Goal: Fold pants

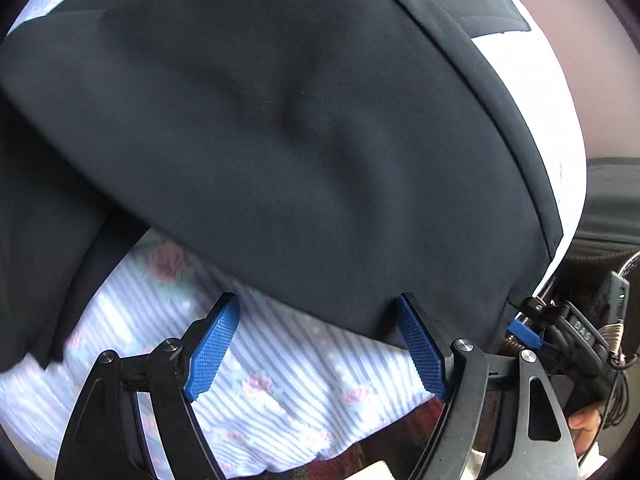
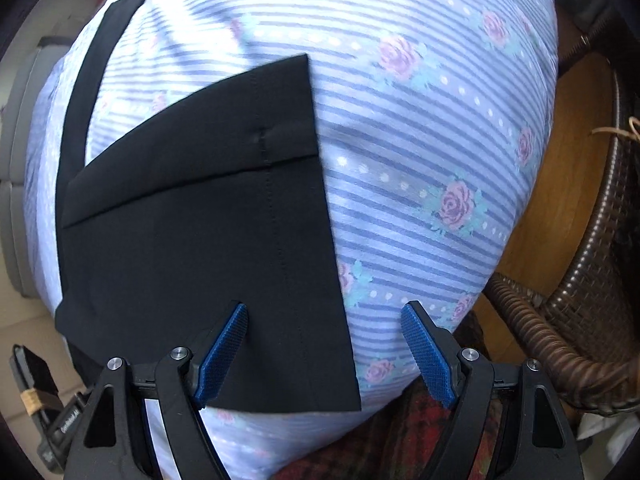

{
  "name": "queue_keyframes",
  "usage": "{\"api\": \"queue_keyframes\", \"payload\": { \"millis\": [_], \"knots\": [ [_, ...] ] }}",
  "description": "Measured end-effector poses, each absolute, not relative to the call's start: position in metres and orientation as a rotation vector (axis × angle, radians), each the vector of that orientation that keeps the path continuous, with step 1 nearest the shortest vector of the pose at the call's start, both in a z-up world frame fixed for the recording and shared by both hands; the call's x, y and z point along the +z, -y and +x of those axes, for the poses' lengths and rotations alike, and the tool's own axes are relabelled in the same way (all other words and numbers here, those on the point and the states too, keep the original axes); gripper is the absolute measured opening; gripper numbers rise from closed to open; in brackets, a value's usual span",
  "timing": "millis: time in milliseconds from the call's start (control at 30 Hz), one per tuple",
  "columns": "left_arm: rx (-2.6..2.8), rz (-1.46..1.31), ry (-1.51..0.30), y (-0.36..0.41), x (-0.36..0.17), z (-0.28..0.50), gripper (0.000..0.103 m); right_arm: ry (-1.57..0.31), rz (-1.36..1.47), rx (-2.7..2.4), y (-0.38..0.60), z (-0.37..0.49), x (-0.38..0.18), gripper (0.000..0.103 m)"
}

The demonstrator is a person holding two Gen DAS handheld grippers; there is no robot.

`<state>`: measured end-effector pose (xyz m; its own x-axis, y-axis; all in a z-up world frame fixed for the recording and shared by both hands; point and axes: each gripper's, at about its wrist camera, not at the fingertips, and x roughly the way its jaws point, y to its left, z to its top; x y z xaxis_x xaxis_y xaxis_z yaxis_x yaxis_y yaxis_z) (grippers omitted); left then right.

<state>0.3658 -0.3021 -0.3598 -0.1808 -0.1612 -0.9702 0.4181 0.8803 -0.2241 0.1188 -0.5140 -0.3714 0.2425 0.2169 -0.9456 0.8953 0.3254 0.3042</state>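
Pants (image 1: 280,140) flat on striped sheet (image 1: 280,380), filling frame centre. Left gripper (image 1: 318,342) and right gripper (image 2: 325,350) both spread wide, holding nothing. Lower onto near hem (image 2: 280,396), pinch all layers evenly.

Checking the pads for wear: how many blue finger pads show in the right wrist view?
2. One blue pad sits lower left, over the black pants; the other lower right, over the striped sheet. None looks hidden.
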Motion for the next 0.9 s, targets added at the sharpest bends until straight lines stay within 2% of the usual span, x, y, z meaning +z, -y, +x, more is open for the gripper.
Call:
{"api": "queue_keyframes", "payload": {
  "millis": [67,100,167,233,267,300,333,367,400,633,900],
  "knots": [
    [-0.537,0.185,-1.679,0.302,-0.362,0.370,0.078,-1.241,1.227,-0.670,0.509,0.115,-0.381,0.080],
    [-0.549,0.178,-1.676,0.303,-0.362,0.373,0.074,-1.235,1.247,-0.678,0.507,0.114,-0.384,0.080],
    [-0.579,0.177,-1.667,0.303,-0.358,0.375,0.058,-1.237,1.259,-0.690,0.503,0.116,-0.386,0.076],
    [-0.620,0.180,-1.665,0.305,-0.351,0.378,0.031,-1.240,1.263,-0.669,0.506,0.120,-0.385,0.058],
    [-0.631,0.180,-1.666,0.307,-0.348,0.379,0.026,-1.248,1.250,-0.655,0.505,0.122,-0.381,0.053],
    [-0.643,0.175,-1.664,0.308,-0.342,0.381,0.020,-1.254,1.240,-0.649,0.505,0.122,-0.378,0.040],
    [-0.655,0.170,-1.656,0.309,-0.336,0.382,0.018,-1.265,1.230,-0.650,0.507,0.117,-0.373,0.027],
    [-0.668,0.167,-1.645,0.309,-0.329,0.382,0.017,-1.263,1.230,-0.648,0.508,0.113,-0.368,0.019],
    [-0.681,0.161,-1.629,0.313,-0.318,0.384,0.016,-1.232,1.253,-0.626,0.510,0.109,-0.361,0.005],
    [-0.770,0.112,-1.479,0.326,-0.252,0.398,0.012,-1.043,1.249,-0.535,0.523,0.119,-0.277,0.005],
    [-0.798,0.087,-1.280,0.372,-0.187,0.459,0.011,-0.787,1.196,-0.462,0.610,0.204,-0.199,0.005]
  ]
}}
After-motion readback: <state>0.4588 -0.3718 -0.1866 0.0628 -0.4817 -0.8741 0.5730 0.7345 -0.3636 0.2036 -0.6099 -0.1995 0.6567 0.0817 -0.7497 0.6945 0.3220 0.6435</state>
